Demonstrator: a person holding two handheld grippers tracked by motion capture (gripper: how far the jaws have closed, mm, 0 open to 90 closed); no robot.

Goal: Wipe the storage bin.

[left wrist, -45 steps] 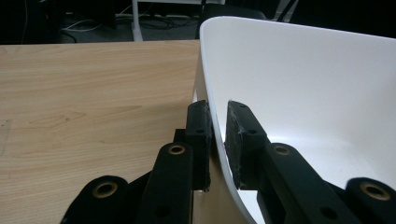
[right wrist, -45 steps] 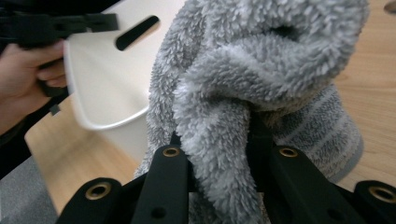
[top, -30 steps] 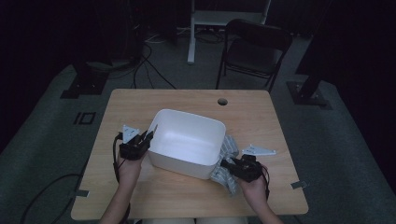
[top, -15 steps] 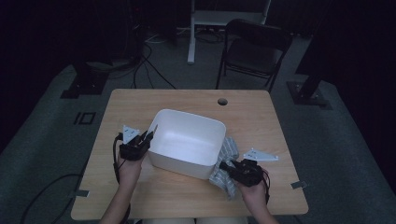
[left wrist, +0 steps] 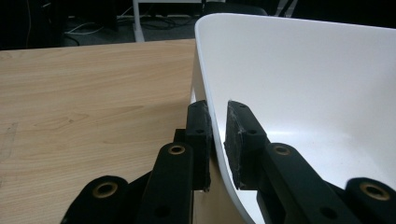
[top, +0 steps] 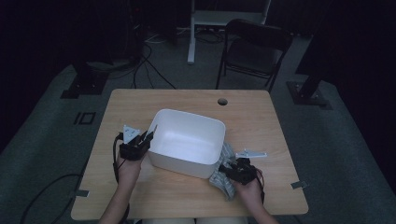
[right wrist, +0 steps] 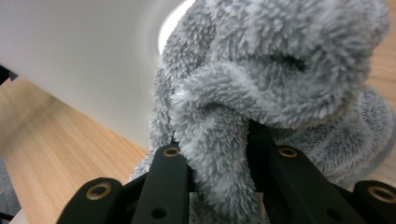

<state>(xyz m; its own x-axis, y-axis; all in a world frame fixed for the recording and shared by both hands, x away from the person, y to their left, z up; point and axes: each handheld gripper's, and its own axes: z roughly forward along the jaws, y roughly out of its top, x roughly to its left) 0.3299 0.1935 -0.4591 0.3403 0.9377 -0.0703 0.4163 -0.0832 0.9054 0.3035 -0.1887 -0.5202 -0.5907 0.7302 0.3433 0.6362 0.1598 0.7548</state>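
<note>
A white tub [top: 183,163] stands in the middle of the wooden table [top: 271,116]. My left gripper [top: 147,137] is at the tub's left side, shut on the rim. In the left gripper view the gripper [left wrist: 215,135] has one pad outside and one inside the tub's wall [left wrist: 303,88]. My right gripper [top: 232,168] is low at the tub's near right corner, shut on a fluffy grey cloth [top: 223,181] that lies bunched on the table. In the right gripper view a fold of the cloth [right wrist: 280,70] is pinched in the gripper [right wrist: 217,154], close against the tub's outer wall [right wrist: 70,60].
A black folding chair [top: 254,51] and a white stand [top: 192,28] are beyond the table's far edge. The tabletop has a round hole [top: 222,101] near the back. Bare wood lies to the tub's left [left wrist: 93,93] and along the table's front.
My right hand has sunk a little toward the table with the cloth still in its jaws. The left gripper and the tub have stayed where they were.
</note>
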